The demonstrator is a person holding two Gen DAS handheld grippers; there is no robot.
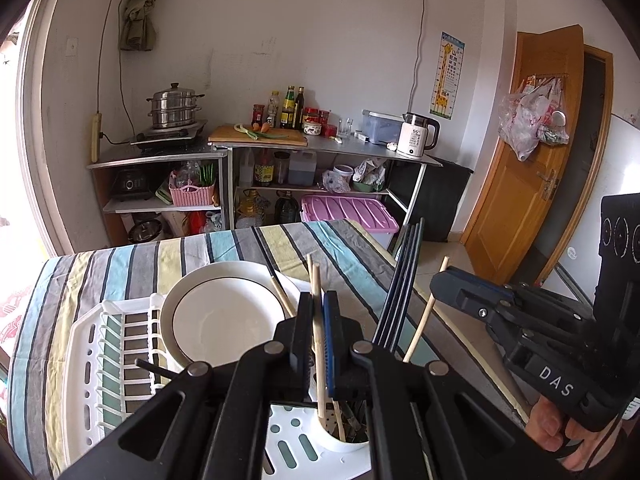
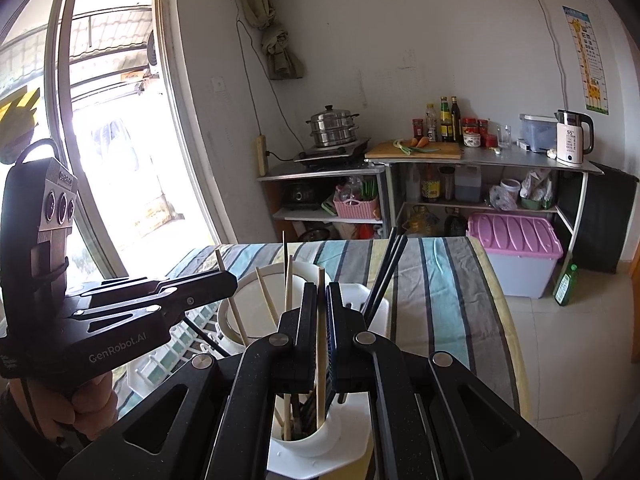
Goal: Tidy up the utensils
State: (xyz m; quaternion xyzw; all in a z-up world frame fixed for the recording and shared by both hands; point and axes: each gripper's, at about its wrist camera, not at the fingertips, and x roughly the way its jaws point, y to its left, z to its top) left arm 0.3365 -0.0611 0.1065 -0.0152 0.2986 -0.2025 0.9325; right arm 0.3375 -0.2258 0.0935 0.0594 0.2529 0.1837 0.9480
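left hand-held gripper [image 1: 317,320] pinching wooden chopstick [image 1: 319,364] | right hand-held gripper [image 2: 321,312] pinching another chopstick [image 2: 320,344] | both lower centre, over utensil cup [image 2: 320,434] | risk: sticks snagging, tipping cup

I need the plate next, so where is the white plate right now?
In the left wrist view the white plate stands propped in the white dish rack on the striped table, left of the left gripper.

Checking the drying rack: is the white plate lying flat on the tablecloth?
No, the white plate stands tilted in the white dish rack.
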